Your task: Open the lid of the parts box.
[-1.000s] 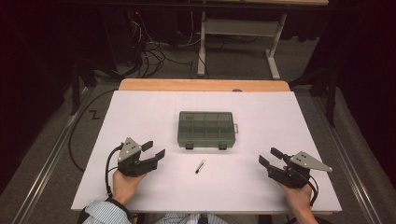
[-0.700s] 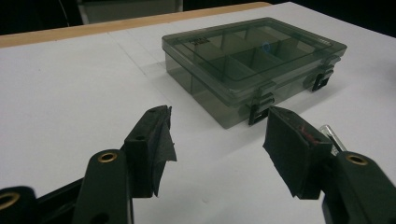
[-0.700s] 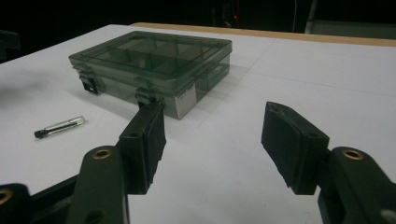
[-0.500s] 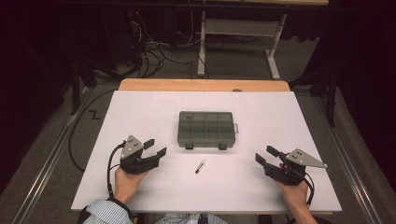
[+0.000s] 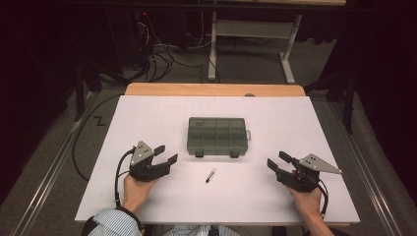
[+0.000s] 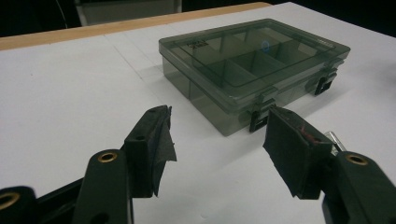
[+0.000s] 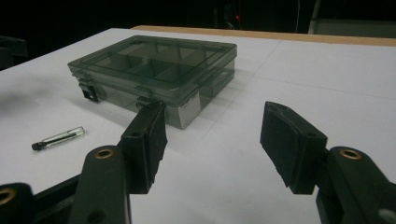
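Left tongs (image 5: 165,154): held in the person's left hand at the near left of the desk (image 5: 147,118), jaws spread apart with nothing between them.
Right tongs (image 5: 278,161): held in the right hand at the near right, jaws likewise spread and gripping nothing.
Vial (image 5: 211,175): a small clear tube with a dark cap, lying flat on the white desk between the two tongs, just in front of the box and apart from it.
Vial axis: in the high view its long axis runs diagonally, the far end toward the right, the near end toward the left; the dark cap sits at the near end.
Box (image 5: 217,136): a smoky translucent compartment case at mid-desk, lid down, two dark latches on the side facing the person.
Box contents: the dividers show through the lid; the compartments that can be seen look empty.
High view: gives the whole layout, both hands and the wooden strip at the desk's far edge.
Left gripper view: the box's latches close up, and a sliver of the vial beside the right-hand pad (image 6: 294,154).
Right gripper view: the vial's full length and a white label on the box's end wall.
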`<act>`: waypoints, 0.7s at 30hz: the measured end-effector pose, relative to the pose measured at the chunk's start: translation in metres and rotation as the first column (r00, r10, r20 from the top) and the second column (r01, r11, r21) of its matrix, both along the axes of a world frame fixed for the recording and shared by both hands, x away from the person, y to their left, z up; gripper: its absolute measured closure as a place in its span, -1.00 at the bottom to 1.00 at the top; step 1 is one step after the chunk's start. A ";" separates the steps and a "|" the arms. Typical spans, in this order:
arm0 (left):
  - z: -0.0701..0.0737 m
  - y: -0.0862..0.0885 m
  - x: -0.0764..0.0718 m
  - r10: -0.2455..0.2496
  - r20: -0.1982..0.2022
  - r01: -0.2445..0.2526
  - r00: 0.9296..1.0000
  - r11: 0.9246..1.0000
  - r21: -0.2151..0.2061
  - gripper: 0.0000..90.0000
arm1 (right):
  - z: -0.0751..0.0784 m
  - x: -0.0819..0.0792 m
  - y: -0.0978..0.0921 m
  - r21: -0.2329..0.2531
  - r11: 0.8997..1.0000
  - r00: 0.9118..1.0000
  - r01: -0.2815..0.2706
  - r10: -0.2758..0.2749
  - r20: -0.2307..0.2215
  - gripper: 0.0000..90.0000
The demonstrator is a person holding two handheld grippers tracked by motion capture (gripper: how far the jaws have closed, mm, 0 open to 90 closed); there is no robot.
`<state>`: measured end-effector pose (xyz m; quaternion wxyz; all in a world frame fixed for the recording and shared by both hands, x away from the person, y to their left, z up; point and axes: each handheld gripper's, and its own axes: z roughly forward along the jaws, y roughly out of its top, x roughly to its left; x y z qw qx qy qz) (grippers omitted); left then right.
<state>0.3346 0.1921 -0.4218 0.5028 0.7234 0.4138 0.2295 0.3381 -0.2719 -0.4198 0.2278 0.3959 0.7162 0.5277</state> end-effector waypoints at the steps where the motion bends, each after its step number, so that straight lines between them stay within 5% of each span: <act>1: 0.000 0.000 0.000 0.000 0.000 0.000 1.000 1.000 -0.001 -0.11 | 0.000 0.001 0.000 -0.002 1.000 1.000 -0.003 0.003 0.002 -0.05; 21: -0.003 -0.006 0.007 -0.008 -0.002 0.008 1.000 1.000 -0.002 -0.11 | 0.000 0.010 0.009 -0.003 1.000 1.000 -0.019 0.019 0.002 -0.05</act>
